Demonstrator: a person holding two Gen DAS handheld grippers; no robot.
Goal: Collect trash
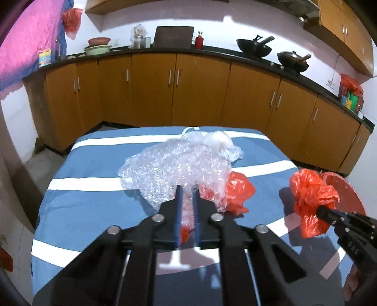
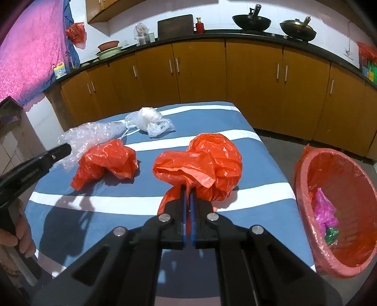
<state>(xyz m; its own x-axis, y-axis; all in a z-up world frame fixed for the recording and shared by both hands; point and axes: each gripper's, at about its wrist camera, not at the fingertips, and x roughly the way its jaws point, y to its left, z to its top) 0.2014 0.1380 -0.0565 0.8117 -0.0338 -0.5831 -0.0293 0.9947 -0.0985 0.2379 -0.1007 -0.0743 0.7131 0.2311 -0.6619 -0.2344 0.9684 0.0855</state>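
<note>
Left tongs (image 1: 187, 189) are squeezed on the bubble wrap (image 1: 179, 167). Right tongs (image 2: 187, 188) are squeezed on a red bag (image 2: 200, 160). Another red bag (image 2: 106, 162) is left on the striped table (image 2: 94, 211).

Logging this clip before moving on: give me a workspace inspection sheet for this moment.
Surface: table under a blue cloth with white stripes.
Job's things: bubble wrap, loose red bag, white bag, held red bag; red-lined bin beside the table holds pink and green scraps.
Clutter: nothing seen.
Grippers: left claw shut on the bubble wrap; right claw shut on the held red bag.
Cables: nothing seen.
Surroundings: wooden cabinets, dark counter with two woks, pink curtain.
</note>
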